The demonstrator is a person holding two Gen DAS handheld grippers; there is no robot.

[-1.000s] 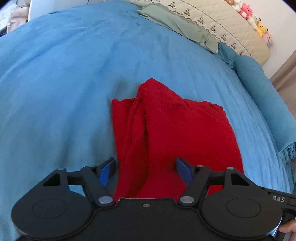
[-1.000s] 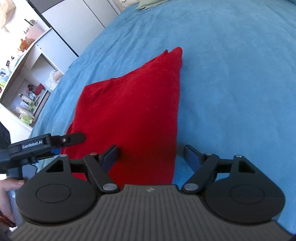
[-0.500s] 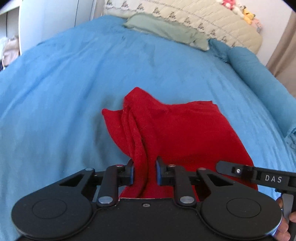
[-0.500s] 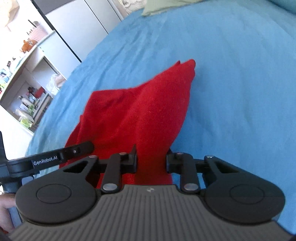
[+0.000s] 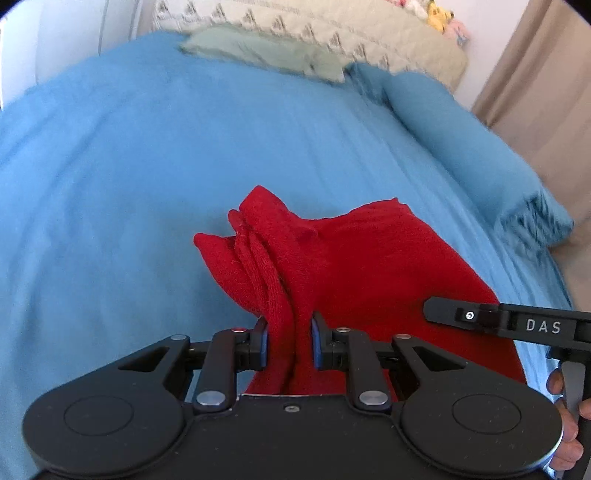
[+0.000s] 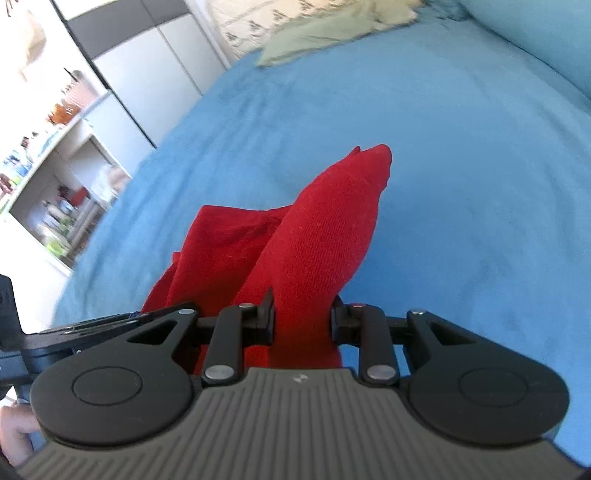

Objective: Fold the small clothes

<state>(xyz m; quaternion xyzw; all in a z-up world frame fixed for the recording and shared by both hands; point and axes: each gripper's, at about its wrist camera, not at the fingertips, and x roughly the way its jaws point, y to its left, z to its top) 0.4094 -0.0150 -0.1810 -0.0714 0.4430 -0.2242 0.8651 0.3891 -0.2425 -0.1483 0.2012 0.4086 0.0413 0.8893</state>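
A small red garment lies partly lifted on the blue bedspread. My left gripper is shut on its near left edge, with bunched folds rising between the fingers. My right gripper is shut on the near right edge of the same garment, which hangs forward to a point. The right gripper's body shows at the right of the left wrist view. The left gripper's body shows at the left of the right wrist view.
A pale green cloth and a patterned beige pillow lie at the head of the bed. A rolled blue blanket runs along the right side. White shelves with clutter stand left of the bed.
Both grippers closed on the garment's near edge and lifted it. The cloth has bunched up off the bedspread and both views have tilted up toward the head of the bed.
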